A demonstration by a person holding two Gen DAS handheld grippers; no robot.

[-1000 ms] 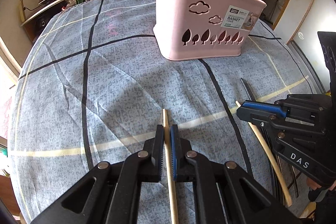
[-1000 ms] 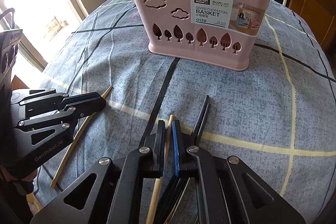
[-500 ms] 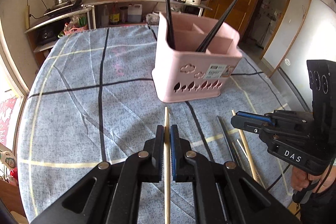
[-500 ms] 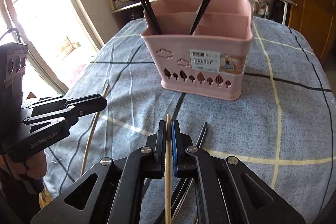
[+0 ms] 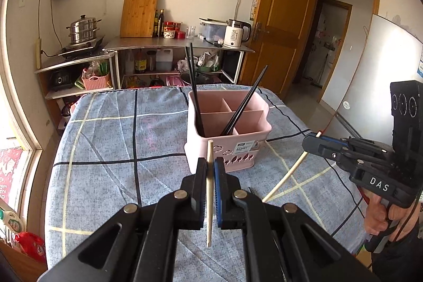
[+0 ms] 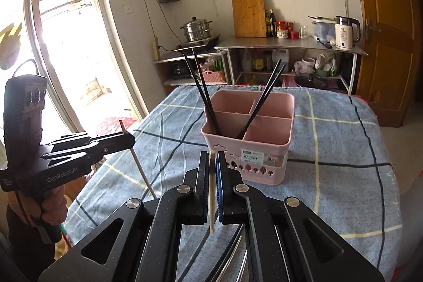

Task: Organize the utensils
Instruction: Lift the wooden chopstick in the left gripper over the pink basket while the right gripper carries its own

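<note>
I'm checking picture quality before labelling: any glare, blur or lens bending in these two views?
Right wrist view: the window at left is blown out white, though the pink basket stays sharp. Left wrist view: even light, no glare; the door frame bows from fisheye distortion, and the corners are dark. Both views are free of motion blur, and the wooden chopstick is crisp.

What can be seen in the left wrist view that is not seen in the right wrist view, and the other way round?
Only the left wrist view shows the right gripper from the side, shut on a wooden chopstick, and the open doorway.

Only the right wrist view shows the left gripper from the side, holding its wooden chopstick, and the bright window.

Both show the pink basket with two pairs of black chopsticks, the checked tablecloth and the kettle.
</note>
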